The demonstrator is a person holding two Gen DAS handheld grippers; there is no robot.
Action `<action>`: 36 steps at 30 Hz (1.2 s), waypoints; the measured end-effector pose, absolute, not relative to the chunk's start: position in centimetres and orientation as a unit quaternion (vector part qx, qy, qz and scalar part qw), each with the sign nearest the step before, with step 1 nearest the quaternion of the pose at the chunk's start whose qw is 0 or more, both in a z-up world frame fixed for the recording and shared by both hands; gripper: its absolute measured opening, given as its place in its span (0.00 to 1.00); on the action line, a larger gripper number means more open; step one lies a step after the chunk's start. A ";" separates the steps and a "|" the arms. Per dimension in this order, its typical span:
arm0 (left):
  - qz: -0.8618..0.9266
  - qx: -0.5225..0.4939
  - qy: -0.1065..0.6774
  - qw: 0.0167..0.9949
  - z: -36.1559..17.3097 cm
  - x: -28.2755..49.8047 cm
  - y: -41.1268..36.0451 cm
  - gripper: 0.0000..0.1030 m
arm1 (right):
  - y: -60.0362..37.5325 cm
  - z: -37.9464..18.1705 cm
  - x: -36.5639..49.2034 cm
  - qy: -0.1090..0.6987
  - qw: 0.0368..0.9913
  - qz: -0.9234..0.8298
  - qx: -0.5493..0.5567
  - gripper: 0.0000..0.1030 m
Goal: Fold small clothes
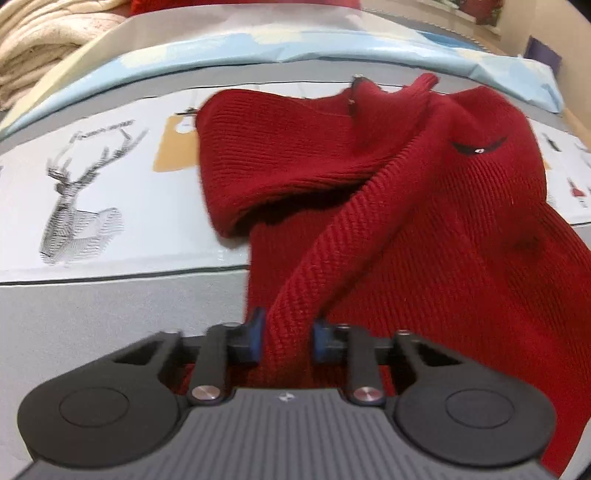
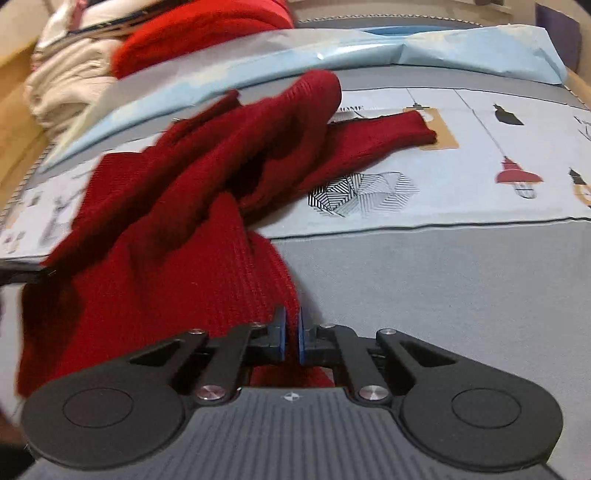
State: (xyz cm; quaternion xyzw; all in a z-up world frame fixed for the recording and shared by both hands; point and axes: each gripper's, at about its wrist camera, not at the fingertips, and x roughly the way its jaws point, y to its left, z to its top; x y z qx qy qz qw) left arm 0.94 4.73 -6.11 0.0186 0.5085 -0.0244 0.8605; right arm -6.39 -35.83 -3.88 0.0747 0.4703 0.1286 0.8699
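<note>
A dark red knitted sweater (image 1: 424,221) lies crumpled on a grey bed cover (image 1: 110,314), with a small dark emblem (image 1: 478,146) on its chest. In the left wrist view my left gripper (image 1: 289,334) is shut on a thick fold of the sweater's near edge, with the blue pads (image 1: 258,332) pressing on both sides. In the right wrist view the same sweater (image 2: 177,229) bunches up to the left, one sleeve (image 2: 388,133) stretching out to the right. My right gripper (image 2: 291,338) is shut on a thin ridge of its near edge.
A pale printed sheet (image 2: 461,166) with a deer drawing (image 1: 74,206) and lamp pictures lies under the sweater. Behind it runs a light blue sheet (image 1: 258,48). A cream blanket (image 1: 37,37) and a brighter red garment (image 2: 192,33) are piled at the far left.
</note>
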 end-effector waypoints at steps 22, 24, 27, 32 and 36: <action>-0.013 0.017 0.452 0.892 -3.2 2.9 1.7 0.45 | -42.5 -2.2 -0.6 0.324 0.885 0.006 0.333 0.26; -0.013 0.003 0.447 0.894 -3.2 3.7 1.2 0.47 | -41.1 -2.7 1.2 0.333 0.890 -0.005 0.310 0.28; -0.017 -0.017 0.453 0.891 -3.6 4.9 1.0 0.47 | -39.5 -4.3 3.1 0.352 0.894 -0.020 0.277 0.29; -0.036 -0.021 0.459 0.887 -3.8 5.8 1.0 0.48 | -39.3 -7.3 5.8 0.380 0.873 -0.041 0.302 0.29; -0.035 -0.026 0.470 0.882 -4.3 6.3 1.5 0.49 | -39.0 -9.1 7.6 0.389 0.869 -0.047 0.304 0.34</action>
